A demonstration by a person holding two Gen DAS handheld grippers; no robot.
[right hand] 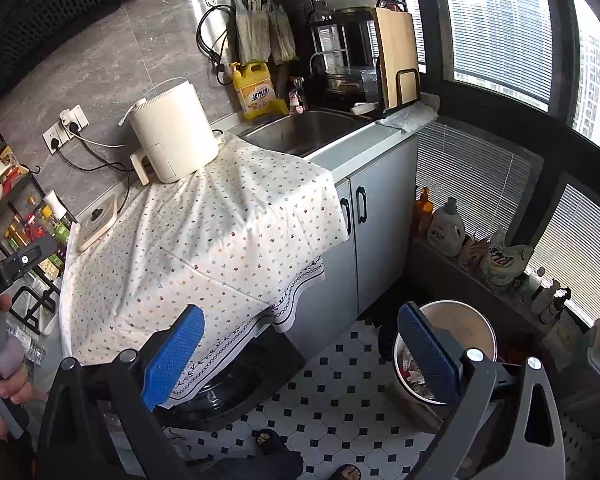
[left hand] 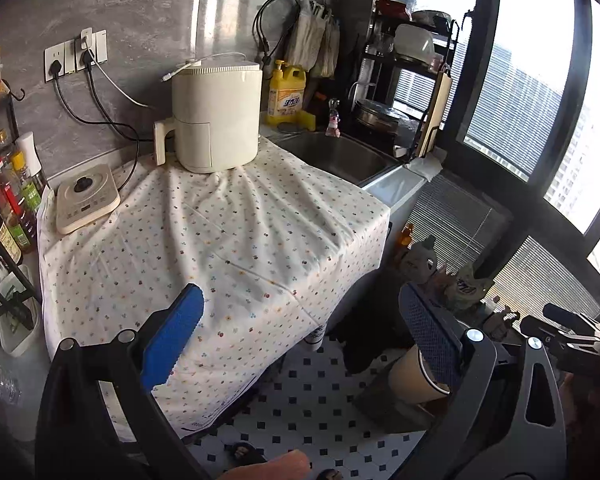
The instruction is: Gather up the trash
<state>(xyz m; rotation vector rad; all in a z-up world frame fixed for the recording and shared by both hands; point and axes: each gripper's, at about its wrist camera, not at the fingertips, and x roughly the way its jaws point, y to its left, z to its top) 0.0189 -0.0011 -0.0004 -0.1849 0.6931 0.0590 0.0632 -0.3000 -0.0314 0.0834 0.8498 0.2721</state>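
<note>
A round tan trash bin [right hand: 452,340] stands on the tiled floor at the lower right, with crumpled wrappers [right hand: 410,364] inside. It also shows in the left wrist view [left hand: 410,372], partly hidden behind a finger. My right gripper [right hand: 300,344] is open and empty, its right finger over the bin's rim. My left gripper [left hand: 300,336] is open and empty, above the near corner of the flower-print cloth [left hand: 204,248]. No loose trash shows on the cloth.
A cream air fryer [left hand: 216,116] and a small scale [left hand: 86,198] sit on the cloth. A sink [left hand: 336,156], yellow detergent bottle [left hand: 286,94] and dish rack [right hand: 356,40] stand behind. Sauce bottles [left hand: 8,200] are at left. Bottles [right hand: 446,226] line the window ledge.
</note>
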